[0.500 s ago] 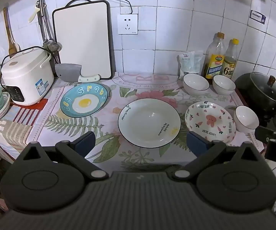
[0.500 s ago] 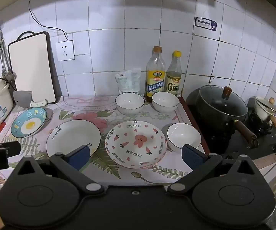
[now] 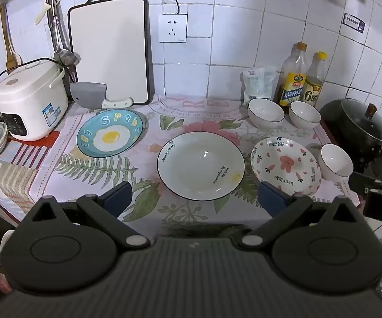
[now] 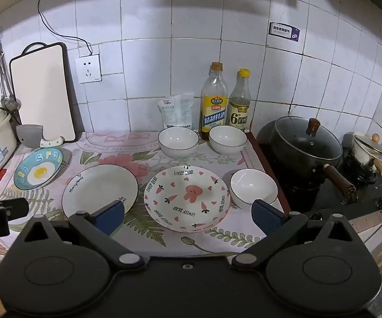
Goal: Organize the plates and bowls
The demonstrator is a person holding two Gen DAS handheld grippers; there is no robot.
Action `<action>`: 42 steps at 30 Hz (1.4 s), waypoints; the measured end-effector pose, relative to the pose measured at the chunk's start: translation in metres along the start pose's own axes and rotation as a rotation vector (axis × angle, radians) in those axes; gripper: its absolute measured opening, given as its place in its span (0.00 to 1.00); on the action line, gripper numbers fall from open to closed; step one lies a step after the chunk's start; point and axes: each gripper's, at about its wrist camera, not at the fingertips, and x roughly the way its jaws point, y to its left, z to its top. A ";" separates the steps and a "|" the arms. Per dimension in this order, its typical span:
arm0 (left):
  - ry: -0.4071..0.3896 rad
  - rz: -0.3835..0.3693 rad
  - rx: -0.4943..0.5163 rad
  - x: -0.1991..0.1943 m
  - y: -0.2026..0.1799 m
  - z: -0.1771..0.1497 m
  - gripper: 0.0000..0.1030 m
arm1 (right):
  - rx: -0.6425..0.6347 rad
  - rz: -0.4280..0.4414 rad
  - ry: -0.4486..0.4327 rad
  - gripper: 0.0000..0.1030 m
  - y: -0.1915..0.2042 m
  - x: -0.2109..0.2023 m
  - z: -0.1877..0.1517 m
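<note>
Plates lay in a row on the floral cloth [image 3: 58, 159]: blue egg-print plate [image 3: 110, 137], white black-rimmed plate [image 3: 201, 165], pink rabbit-print plate [image 4: 187, 202]. Three white bowls [image 4: 253, 188] sat nearby. Left gripper [image 3: 194, 198] and right gripper [image 4: 188, 216] stood wide apart, empty, above the cloth.

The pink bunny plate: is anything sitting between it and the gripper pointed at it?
Nothing visible. The right gripper is open above the near edge of the pink bunny plate, with only flowered cloth below. A small white bowl sits close beside the plate's right rim.
</note>
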 end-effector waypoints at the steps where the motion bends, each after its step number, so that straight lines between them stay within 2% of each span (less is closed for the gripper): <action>1: 0.001 -0.003 0.002 -0.001 -0.001 -0.002 0.99 | 0.006 0.005 0.006 1.00 -0.004 0.002 0.001; 16: 0.060 -0.013 -0.004 0.008 0.001 -0.015 0.99 | 0.026 -0.001 0.031 1.00 -0.004 0.008 -0.002; 42: 0.051 -0.019 -0.016 0.011 0.006 -0.011 0.99 | 0.020 -0.005 0.029 1.00 -0.002 0.018 -0.001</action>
